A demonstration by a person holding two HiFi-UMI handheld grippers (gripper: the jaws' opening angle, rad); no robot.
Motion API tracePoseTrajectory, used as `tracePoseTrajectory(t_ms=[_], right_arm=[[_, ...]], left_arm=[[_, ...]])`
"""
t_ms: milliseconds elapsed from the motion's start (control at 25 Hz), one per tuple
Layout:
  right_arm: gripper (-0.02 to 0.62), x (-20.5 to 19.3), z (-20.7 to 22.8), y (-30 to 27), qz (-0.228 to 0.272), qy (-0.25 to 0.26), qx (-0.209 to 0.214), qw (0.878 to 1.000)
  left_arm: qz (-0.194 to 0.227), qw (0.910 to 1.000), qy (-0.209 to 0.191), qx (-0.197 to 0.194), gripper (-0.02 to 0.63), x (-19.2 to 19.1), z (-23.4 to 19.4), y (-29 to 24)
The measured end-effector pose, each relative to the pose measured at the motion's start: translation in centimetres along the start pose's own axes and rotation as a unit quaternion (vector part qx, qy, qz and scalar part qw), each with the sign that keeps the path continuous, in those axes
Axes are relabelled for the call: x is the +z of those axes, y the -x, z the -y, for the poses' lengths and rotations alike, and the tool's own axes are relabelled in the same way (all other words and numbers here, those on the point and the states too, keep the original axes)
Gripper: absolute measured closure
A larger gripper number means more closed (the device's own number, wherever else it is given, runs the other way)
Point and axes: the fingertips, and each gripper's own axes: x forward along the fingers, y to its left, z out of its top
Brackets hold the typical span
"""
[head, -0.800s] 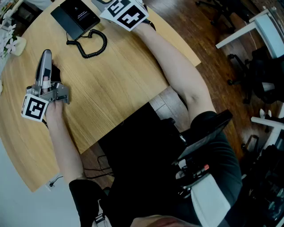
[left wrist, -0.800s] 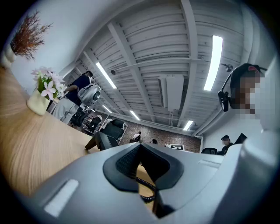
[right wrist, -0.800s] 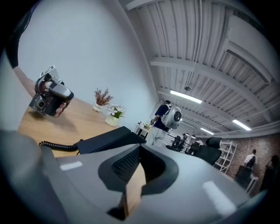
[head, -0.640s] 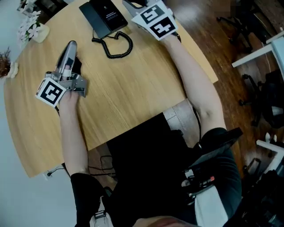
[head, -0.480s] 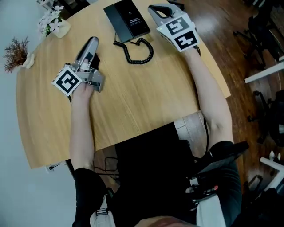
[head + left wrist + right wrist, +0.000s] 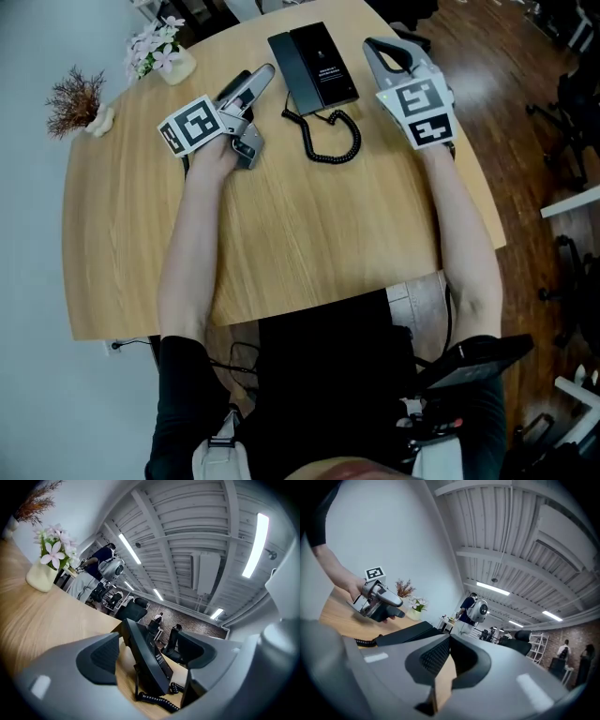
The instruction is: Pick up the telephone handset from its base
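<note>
Beside telephone (image 6: pixel 314 67), left gripper (image 6: pixel 257 81) jaws wide — empty; right gripper (image 6: pixel 377 49) jaws together

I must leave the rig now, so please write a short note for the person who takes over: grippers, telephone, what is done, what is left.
Left gripper: open, empty, level, just left of the handset and aimed at it, not touching.
Right gripper: shut, empty, to the right of the base.
Handset lies on the base, along its left side; coiled cord on the table.
Done: nothing lifted yet.
Left: bring the left jaws around the handset, close, lift it off.
</note>
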Motion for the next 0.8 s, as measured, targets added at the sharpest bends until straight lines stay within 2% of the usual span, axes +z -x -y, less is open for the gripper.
tracePoseTrajectory(t_ms=[40,80,120,160,200,320,400,520,640,800], right_arm=[[0.586,0.1,0.4,0.1,0.003,-0.003,-0.01,1.0],[0.53,0.3,0.9,0.2,0.005,-0.007,-0.023,1.0],[0.44,0.5,1.4,0.4,0.008,-0.01,-0.036,0.999],[0.397,0.6,1.9,0.5,0.011,-0.013,-0.047,0.999],[0.395,0.8,2.2,0.6,0.014,-0.016,-0.053,0.998],[0.396,1.0,2.5,0.9,0.022,-0.024,-0.052,0.998],[0.396,1.1,2.3,0.9,0.024,-0.024,-0.045,0.998],[0.397,1.4,2.0,0.8,0.027,-0.02,-0.037,0.999],[0.41,1.5,1.7,0.8,0.029,-0.017,-0.029,0.999],[0.41,1.6,1.5,0.7,0.03,-0.015,-0.024,0.999]], left_arm=[[-0.008,0.9999,0.007,0.006,0.217,-0.1,-0.4,-0.6],[-0.016,0.9997,0.016,0.012,0.215,-0.2,-0.9,-1.1],[-0.022,0.9993,0.027,0.016,0.215,-0.3,-1.3,-1.6],[-0.029,0.9988,0.036,0.019,0.215,-0.4,-1.7,-2.0],[-0.038,0.9983,0.041,0.019,0.217,-0.5,-1.9,-2.4],[-0.077,0.9964,0.035,0.012,0.3,-1.8,-1.8,-3.3],[-0.087,0.995,0.047,0.011,0.324,-2.3,-2.0,-3.6],[-0.091,0.9928,0.078,0.004,0.331,-2.3,-2.4,-3.9],[-0.118,0.9876,0.104,-0.007,0.331,-2.8,-2.5,-4.3],[-0.142,0.9825,0.121,0.007,0.339,-3.3,-3.1,-4.6]])
